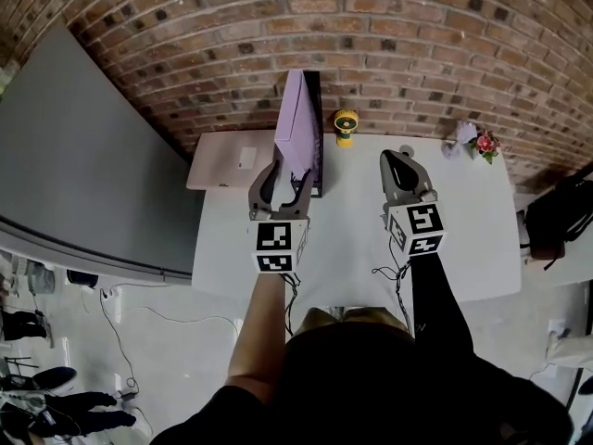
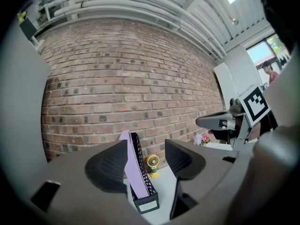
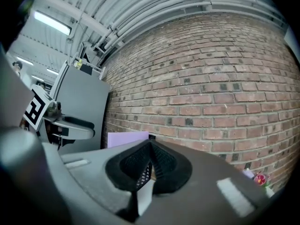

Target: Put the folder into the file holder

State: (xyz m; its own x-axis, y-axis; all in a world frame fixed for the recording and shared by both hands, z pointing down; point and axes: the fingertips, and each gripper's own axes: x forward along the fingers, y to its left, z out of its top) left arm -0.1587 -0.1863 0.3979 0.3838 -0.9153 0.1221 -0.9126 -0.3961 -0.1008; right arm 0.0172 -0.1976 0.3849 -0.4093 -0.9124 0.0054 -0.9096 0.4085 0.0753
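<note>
Brick wall [image 1: 417, 26] at the back, white table [image 1: 352, 248] in front of it. Grey panel [image 1: 83, 156]: far left, slanting beside the table. Beige board [image 1: 218, 160]: at the table's left rear corner, with a small white item on it. Left gripper [image 1: 289, 179]: held over the table just short of the holder's near end, jaws wide apart, nothing between the pads; the folder and holder show beyond the gap. Folder [image 1: 296, 123]: purple, standing on edge inside the holder, against its left wall, its top rising above the rim. Holder [image 1: 315, 109]: black mesh, upright on the table, its long side running toward the wall. Fan [image 1: 346, 126]: small, yellow, just right of the holder near the wall. Right gripper [image 1: 398, 160]: over the table right of the fan, jaws closed together, empty. Flowers [image 1: 485, 144]: pink, at the right rear corner. Bag [image 1: 561, 216]: black, off the table's right edge.
</note>
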